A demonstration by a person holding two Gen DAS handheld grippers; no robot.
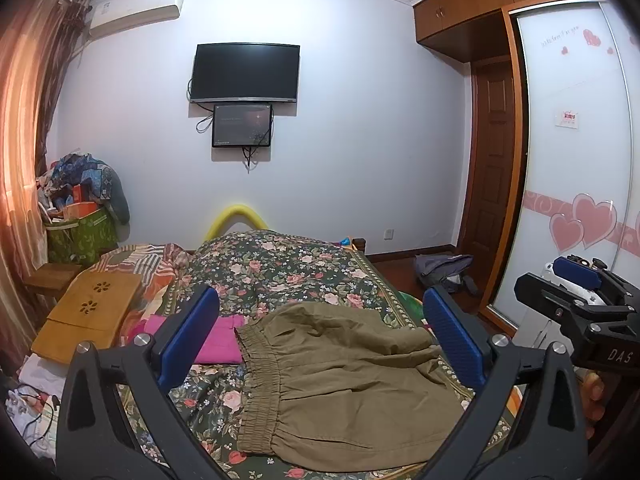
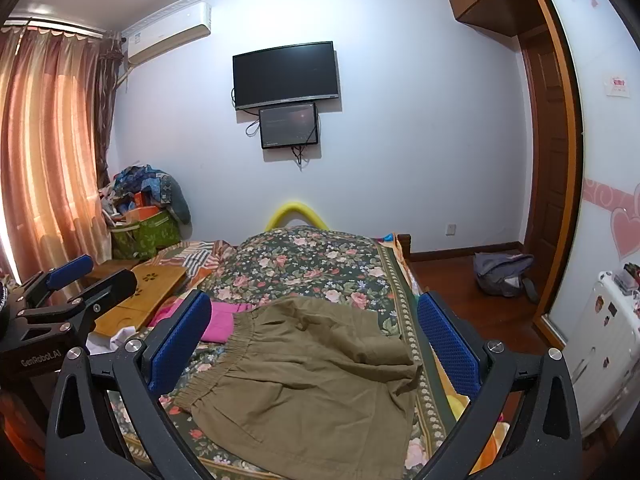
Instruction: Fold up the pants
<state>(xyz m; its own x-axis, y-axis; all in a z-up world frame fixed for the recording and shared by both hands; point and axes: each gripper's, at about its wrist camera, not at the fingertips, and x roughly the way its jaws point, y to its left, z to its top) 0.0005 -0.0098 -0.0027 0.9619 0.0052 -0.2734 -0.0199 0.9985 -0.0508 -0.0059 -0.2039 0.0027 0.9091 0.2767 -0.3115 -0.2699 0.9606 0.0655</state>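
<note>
On the near part of the flowered bed [image 1: 280, 264], just ahead of both tools, we see the olive pants [image 1: 344, 376] lying crumpled. Going left to right, our left gripper [image 1: 320, 344] hangs wide open and empty, nearest the elastic waistband [image 1: 260, 376], which runs front to back. The legs trail right toward the bed's right edge, where our right gripper [image 2: 316, 344], equally spread and holding nothing, sits closer to the rumpled leg ends [image 2: 404, 384]. We judge each hand takes its own side.
</note>
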